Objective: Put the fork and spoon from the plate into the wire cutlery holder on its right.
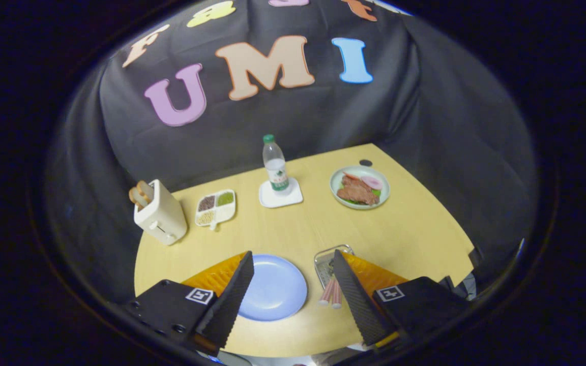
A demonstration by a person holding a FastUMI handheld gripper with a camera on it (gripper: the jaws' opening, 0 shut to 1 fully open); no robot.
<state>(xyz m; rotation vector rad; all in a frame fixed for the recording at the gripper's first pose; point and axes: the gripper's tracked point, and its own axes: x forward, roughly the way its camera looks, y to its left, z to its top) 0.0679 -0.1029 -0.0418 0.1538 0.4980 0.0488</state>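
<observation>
Gripper [289,277] spread wide, holding nothing, above the blue plate [274,287] between its fingers. Pink-handled fork and spoon [330,294] standing in the wire cutlery holder [326,263], just beside the right finger.

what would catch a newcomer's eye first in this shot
Probably the empty blue plate, lying on the wooden table between the open gripper fingers. To its right, the wire cutlery holder with pink handles poking out sits beside one finger. Farther back stand a toaster with bread and a water bottle on a coaster.
</observation>
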